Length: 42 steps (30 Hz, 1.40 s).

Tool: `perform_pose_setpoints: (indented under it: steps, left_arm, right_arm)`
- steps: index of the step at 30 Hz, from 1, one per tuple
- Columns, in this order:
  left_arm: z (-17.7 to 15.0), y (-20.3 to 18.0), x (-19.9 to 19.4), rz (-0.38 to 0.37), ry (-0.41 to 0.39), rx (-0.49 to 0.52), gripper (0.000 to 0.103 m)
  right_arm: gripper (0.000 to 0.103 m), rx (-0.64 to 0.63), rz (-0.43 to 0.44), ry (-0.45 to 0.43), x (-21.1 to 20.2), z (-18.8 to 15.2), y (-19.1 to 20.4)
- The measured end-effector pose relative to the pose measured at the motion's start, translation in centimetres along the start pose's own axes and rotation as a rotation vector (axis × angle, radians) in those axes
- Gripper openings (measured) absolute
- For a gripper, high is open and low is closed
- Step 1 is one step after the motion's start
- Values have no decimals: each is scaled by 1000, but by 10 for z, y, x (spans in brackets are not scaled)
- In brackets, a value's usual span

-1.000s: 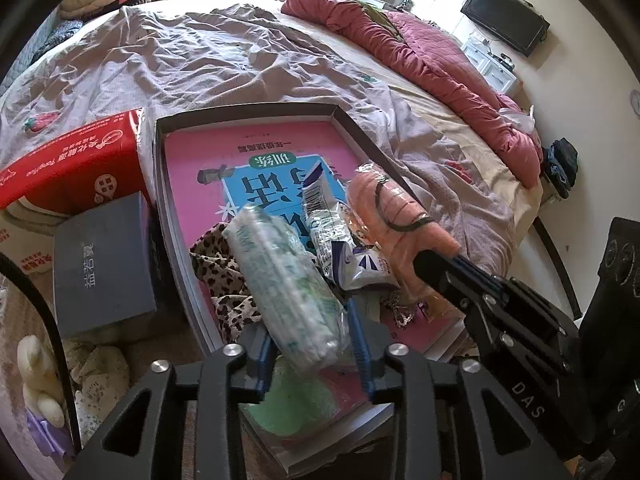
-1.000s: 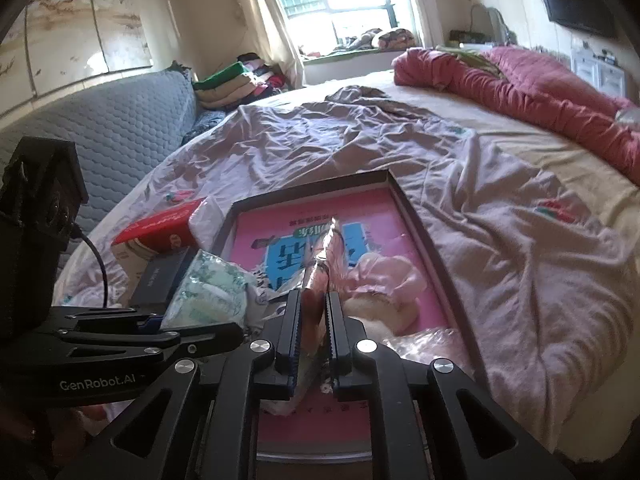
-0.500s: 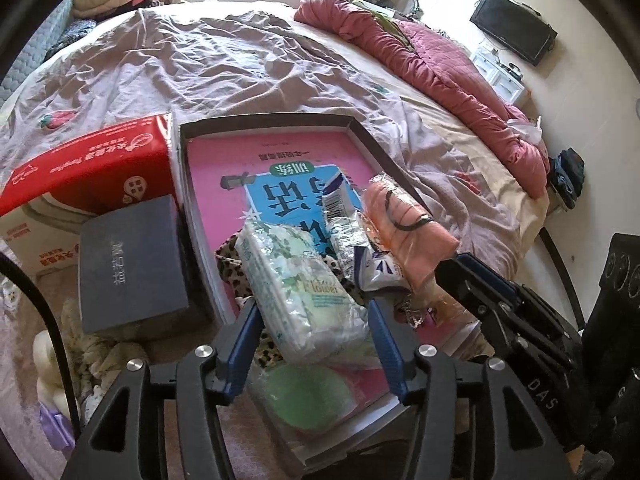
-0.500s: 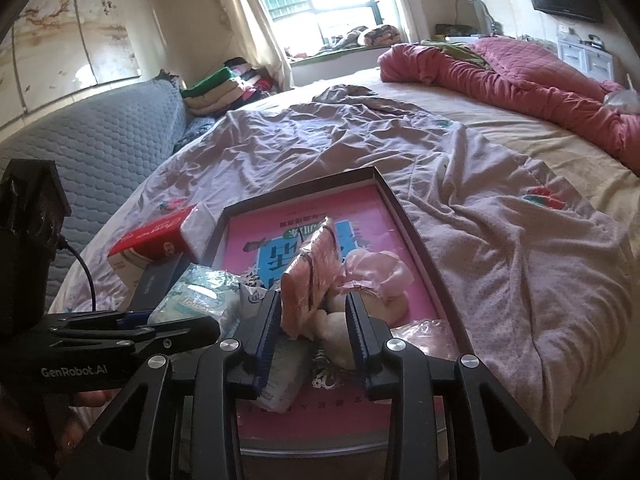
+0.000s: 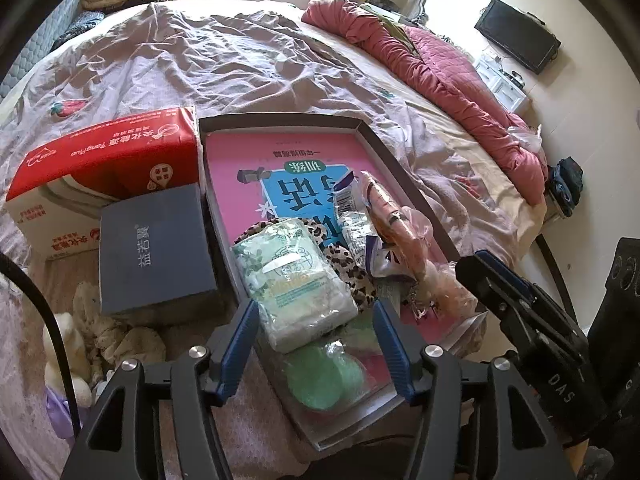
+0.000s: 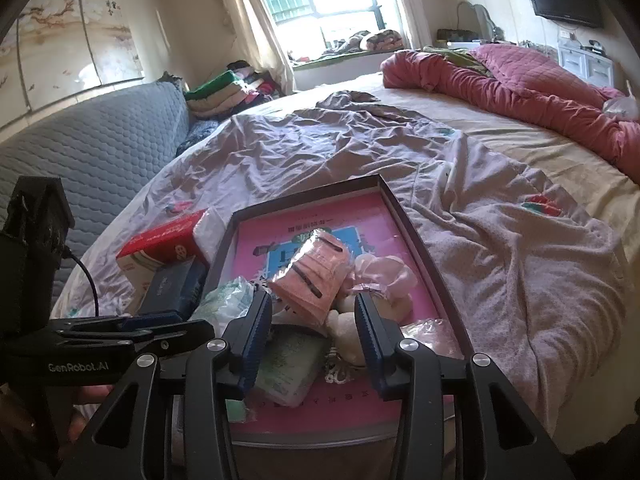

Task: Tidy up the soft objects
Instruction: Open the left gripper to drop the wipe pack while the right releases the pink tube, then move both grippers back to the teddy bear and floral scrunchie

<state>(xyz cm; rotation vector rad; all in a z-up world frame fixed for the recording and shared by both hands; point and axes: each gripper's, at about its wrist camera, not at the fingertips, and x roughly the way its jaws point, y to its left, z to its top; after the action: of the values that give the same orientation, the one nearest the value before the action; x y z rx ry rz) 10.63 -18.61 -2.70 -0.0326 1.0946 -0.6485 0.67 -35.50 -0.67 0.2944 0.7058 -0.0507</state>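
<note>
The left gripper (image 5: 314,346) has its jaws about half apart and opening. Between them lies the green tissue pack (image 5: 294,280); there is a gap on each side, so the pads do not press on it. The pack rests in the grey tray (image 5: 280,123), on the pink book (image 5: 248,168), and it covers part of a leopard-print cloth (image 5: 352,268). Just under the jaws, near the tray's close edge, is a green round pad (image 5: 326,380). To the left of the left jaw, outside the tray, a dark blue box (image 5: 154,248) stands against a red and white carton (image 5: 104,160) on the bed (image 5: 240,64).

The right gripper (image 6: 314,340) is also opening, its jaws about half apart. The pink packet (image 6: 314,276) lies ahead of the jaws and a little between the tips, tilted, free of both pads. Right of it, close to the right jaw, sits a pale pink soft bundle (image 6: 384,272), with a white soft piece (image 6: 346,330) below it.
</note>
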Motion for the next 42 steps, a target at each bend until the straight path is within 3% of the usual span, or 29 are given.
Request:
perform_pose_setpoints:
  steps: [23, 42]
  left_arm:
    - [-5, 12, -59, 47, -106, 12, 65]
    - [-11, 74, -104, 105, -176, -77, 66]
  right_arm:
    - [52, -85, 18, -34, -23, 10, 47]
    - [54, -208, 111, 4, -16, 8, 121]
